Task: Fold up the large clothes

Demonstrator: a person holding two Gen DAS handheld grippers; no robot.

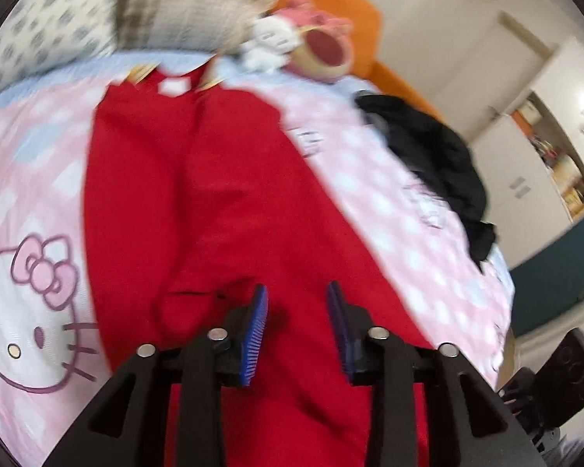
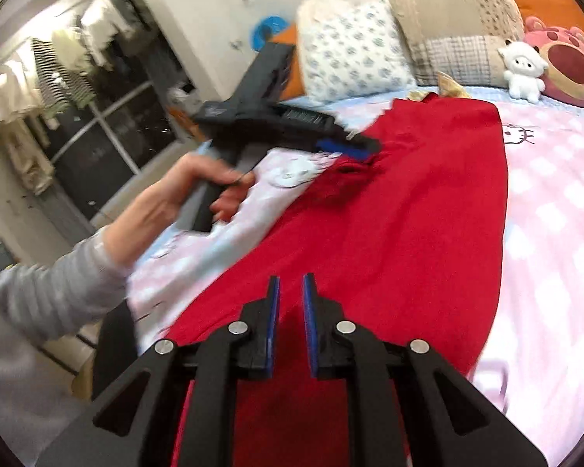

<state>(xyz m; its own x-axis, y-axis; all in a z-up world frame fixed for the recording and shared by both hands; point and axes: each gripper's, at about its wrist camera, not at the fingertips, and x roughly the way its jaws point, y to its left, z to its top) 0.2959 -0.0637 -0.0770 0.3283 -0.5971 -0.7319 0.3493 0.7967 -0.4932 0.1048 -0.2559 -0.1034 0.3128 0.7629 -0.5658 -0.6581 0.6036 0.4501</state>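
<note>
A large red fabric garment point(image 1: 222, 202) is laid lengthwise on a bed covered by a pink-and-white checked bedsheet printed with cartoon cat faces point(image 1: 31, 311). Its collar end, with a white label, is directed toward the pillows at the head of the bed.

The left gripper point(image 1: 296, 311), black with blue ribbed pads, is seen from its own camera with the jaws parted by a moderate gap. Red cloth is seen through the gap, but no pad is seen pressing on it; nothing is clamped. In the right wrist view the same left gripper point(image 2: 360, 144) is held by a hand point(image 2: 183, 194) in a grey ribbed sleeve, and its tip is placed at a bunched fold on the garment's left edge. Whether the tip touches the cloth cannot be told through the blur.

The right gripper point(image 2: 291, 299) is held above the near end of the red garment with its blue pads drawn close together, only a narrow slit being left between them. No cloth is seen pinched in the slit; the fabric is seen beyond it.

A crumpled black garment point(image 1: 436, 155) is noted on the bedsheet, well apart from the red one. A small white plush toy point(image 2: 523, 68) and a pink plush toy with a dark red mouth point(image 2: 568, 62) are set side by side near the pillows.
</note>
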